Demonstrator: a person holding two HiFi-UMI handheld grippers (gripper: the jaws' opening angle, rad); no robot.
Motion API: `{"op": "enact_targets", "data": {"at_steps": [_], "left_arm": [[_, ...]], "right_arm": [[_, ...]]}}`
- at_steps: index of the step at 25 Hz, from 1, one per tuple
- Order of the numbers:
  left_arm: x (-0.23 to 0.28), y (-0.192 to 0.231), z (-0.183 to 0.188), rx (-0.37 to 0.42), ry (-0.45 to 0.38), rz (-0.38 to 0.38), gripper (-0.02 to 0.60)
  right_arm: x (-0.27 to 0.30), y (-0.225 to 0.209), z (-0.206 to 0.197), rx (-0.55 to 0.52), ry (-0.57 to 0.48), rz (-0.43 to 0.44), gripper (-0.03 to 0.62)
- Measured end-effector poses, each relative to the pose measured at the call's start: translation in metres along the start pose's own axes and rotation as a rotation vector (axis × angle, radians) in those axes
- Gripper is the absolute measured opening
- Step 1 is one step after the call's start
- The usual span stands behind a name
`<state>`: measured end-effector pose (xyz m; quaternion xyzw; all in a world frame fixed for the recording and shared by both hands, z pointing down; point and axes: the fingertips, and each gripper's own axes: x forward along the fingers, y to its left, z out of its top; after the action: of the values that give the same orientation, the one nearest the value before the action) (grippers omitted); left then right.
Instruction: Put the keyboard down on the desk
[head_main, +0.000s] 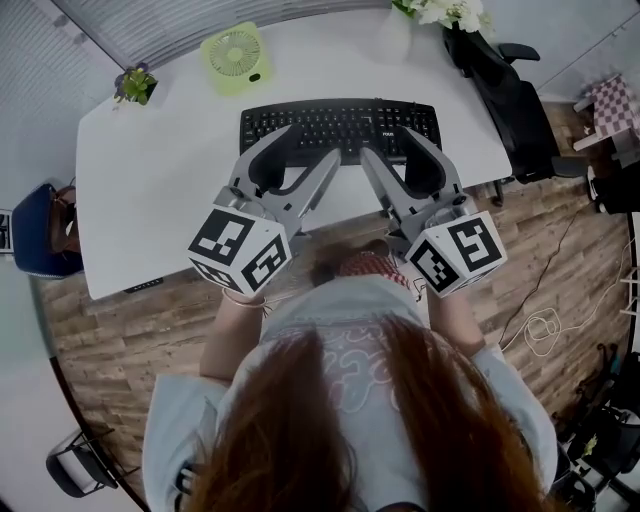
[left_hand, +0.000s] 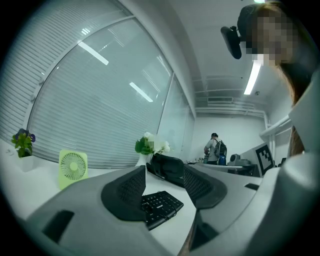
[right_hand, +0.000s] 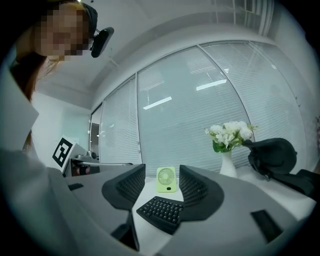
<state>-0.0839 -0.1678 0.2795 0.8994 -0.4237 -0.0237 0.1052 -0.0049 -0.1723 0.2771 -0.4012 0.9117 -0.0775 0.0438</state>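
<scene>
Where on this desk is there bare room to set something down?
The widest bare patch of desk lies left of the keyboard, in front of the plant and fan. A smaller one lies between fan and flowers. The front middle is crowded: keyboard, left tongs, right tongs.

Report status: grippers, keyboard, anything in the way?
Left gripper open, empty. Right gripper open, empty. Keyboard flat on desk, neither gripper touching it. Fan behind it, nothing in the way.

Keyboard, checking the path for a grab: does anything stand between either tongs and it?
Nothing visible. The keyboard lies on the desk; the left tongs and right tongs, open and empty, face it directly.
</scene>
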Motion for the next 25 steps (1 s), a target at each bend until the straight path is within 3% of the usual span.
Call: {"op": "enact_targets", "data": {"at_steps": [13, 20, 25], "left_arm": [[-0.002, -0.008, 0.005, 0.038, -0.043, -0.002, 0.076], [0.000, -0.006, -0.004, 0.016, -0.029, -0.011, 0.031], [0.000, -0.009, -0.001, 0.029, -0.039, -0.029, 0.015]], "right_arm": [[-0.003, 0.004, 0.009, -0.074, -0.030, -0.039, 0.084], [0.000, 0.006, 0.004, -0.059, -0.025, -0.026, 0.005], [0.003, 0.011, 0.002, -0.106, -0.018, -0.009, 0.005]]}}
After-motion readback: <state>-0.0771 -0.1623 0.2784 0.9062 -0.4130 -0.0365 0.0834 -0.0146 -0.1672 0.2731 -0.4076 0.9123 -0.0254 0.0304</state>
